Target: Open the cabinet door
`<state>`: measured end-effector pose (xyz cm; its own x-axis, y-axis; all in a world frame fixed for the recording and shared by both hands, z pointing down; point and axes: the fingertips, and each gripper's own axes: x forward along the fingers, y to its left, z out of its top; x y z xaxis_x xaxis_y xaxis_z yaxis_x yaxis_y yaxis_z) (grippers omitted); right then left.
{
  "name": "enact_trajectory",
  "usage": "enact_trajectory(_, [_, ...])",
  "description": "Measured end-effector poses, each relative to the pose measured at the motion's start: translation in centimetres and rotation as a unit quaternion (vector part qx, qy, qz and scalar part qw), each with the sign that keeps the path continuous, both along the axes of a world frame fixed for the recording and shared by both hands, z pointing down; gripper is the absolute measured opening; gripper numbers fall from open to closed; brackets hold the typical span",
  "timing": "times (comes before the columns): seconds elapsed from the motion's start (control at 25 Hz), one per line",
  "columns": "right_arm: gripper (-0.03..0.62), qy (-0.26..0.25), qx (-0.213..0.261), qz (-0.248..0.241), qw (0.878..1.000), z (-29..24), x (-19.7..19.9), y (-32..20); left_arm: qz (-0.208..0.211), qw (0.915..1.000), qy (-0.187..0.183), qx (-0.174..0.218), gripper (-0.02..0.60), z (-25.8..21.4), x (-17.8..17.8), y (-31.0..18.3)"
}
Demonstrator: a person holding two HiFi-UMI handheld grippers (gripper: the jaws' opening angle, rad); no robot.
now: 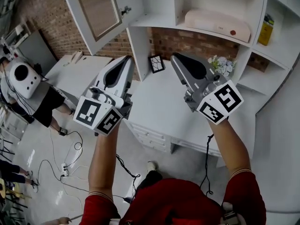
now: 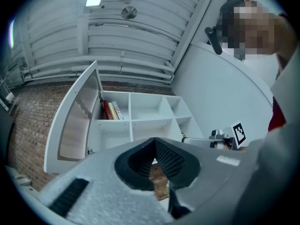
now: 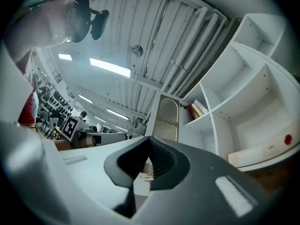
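The white cabinet door [image 1: 96, 8], with its arched ribbed panel, stands swung open at the upper left of the white shelf unit [image 1: 140, 41]; its small handle [image 1: 125, 10] is on its right edge. The door also shows in the left gripper view [image 2: 77, 118] and the right gripper view [image 3: 168, 118]. My left gripper [image 1: 127, 59] [image 2: 154, 142] is shut and empty, below the door and apart from it. My right gripper [image 1: 174, 56] [image 3: 149, 142] is beside it over the desk, jaws together, holding nothing. Both point up towards the shelves.
A pale pink case [image 1: 218, 25], a yellow box [image 1: 265, 29], a small framed picture [image 1: 157, 63] and flowers [image 1: 221, 63] sit on the shelves. Below is a white desk [image 1: 154, 102] with drawers [image 1: 150, 137]. A person [image 1: 28, 88] and floor cables [image 1: 65, 158] are at the left.
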<state>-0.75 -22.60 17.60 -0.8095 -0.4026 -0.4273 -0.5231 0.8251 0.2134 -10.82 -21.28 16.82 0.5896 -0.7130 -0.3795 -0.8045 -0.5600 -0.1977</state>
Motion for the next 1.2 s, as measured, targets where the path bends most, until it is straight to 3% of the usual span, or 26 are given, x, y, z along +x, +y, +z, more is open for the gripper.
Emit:
enact_trajectory(0.36, [0.012, -0.01, -0.028, 0.028, 0.999, 3.4, 2.3, 2.4, 0.026, 0.9992, 0.003, -0.029, 0.005, 4.5, 3.9, 1.9])
enact_trajectory(0.6, [0.012, -0.01, -0.027, 0.063, 0.998, 4.2, 1.6, 3.2, 0.038, 0.9984, 0.022, -0.035, 0.005, 5.7, 2.2, 2.5])
enact_trajectory(1.2, [0.011, 0.005, -0.014, 0.114, 0.993, 6.1, -1.8, 3.9, 0.057, 0.998, 0.007, -0.026, 0.005, 7.5, -0.7, 3.6])
